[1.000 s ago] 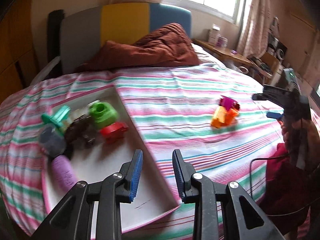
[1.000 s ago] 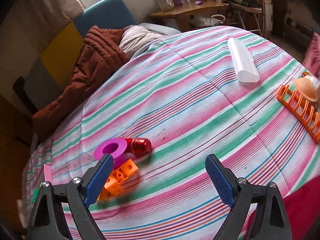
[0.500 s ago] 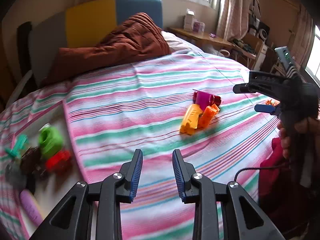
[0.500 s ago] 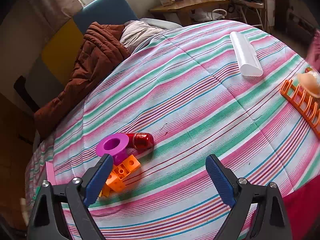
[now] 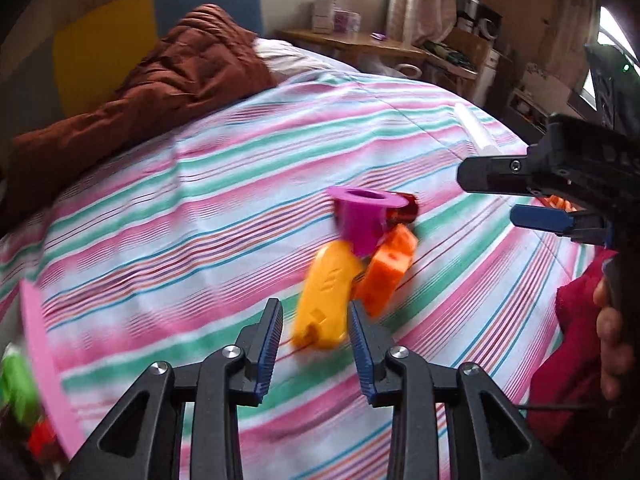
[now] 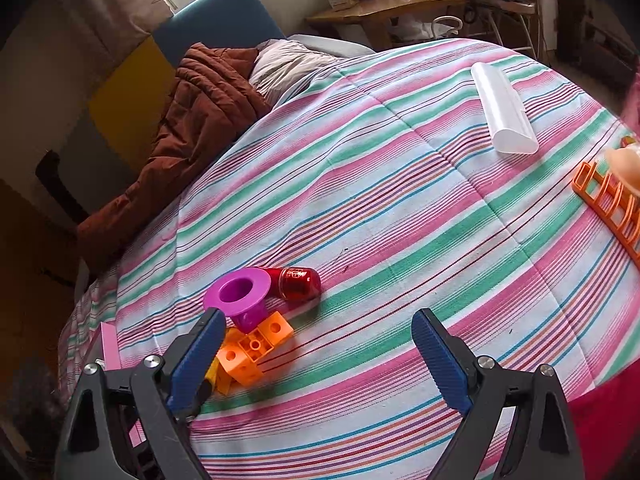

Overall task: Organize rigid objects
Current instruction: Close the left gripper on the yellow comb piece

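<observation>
Since the earlier frame, left gripper (image 5: 315, 332) has left the tray (image 5: 44, 364) for the yellow toy (image 5: 326, 300); jaws, just opening, frame it without gripping. Right gripper (image 6: 316, 338) is released, empty, near the toy pile on the bed (image 6: 400, 200).

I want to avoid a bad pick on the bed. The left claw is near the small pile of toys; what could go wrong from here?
1. The yellow plastic piece lies against the orange building block and the purple plastic funnel; the left claw, its jaws just opening, may catch two.
2. A nudge could roll the red capsule-shaped bottle away.
3. The soft striped bedsheet may let pieces tip.
</observation>
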The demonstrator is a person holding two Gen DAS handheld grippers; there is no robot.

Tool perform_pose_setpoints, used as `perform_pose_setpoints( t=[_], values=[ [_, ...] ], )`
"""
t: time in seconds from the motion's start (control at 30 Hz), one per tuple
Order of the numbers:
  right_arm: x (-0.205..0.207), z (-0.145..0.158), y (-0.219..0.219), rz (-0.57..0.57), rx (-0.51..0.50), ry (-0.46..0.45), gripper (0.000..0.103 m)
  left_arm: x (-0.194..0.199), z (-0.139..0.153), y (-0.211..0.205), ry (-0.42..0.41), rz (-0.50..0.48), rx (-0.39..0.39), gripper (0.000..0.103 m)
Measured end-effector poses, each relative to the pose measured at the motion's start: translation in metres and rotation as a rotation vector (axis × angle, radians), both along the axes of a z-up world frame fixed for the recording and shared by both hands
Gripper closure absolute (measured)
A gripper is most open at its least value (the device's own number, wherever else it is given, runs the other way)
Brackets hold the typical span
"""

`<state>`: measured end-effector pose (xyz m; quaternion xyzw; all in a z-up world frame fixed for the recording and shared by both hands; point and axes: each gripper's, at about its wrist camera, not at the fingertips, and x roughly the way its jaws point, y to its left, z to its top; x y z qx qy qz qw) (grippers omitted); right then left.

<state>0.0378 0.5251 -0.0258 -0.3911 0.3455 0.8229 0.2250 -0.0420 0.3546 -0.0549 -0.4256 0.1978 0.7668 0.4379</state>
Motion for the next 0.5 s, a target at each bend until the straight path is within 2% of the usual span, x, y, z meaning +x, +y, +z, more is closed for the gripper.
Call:
perform_pose_setpoints(
  t=[0.23, 0.27, 0.3, 0.5],
  values=[
    [0.001, -0.002, 0.002, -0.006, -0.015, 0.005, 0.008, -0.014, -0.018, 0.024, -0.023, -0.025, -0.021, 0.069],
    [0.001, -0.002, 0.003, -0.009, -0.015, 0.005, 0.008, -0.015, -0.019, 0.025, -0.03, -0.024, -0.018, 0.072],
    [0.002, -0.002, 0.003, -0.014, -0.015, 0.005, 0.008, -0.014, -0.02, 0.023, -0.023, -0.019, -0.011, 0.076],
    [0.005, -0.003, 0.008, -0.042, -0.022, 0.004, 0.008, -0.004, -0.019, 0.0, -0.046, 0.012, 0.026, 0.076]
  ],
)
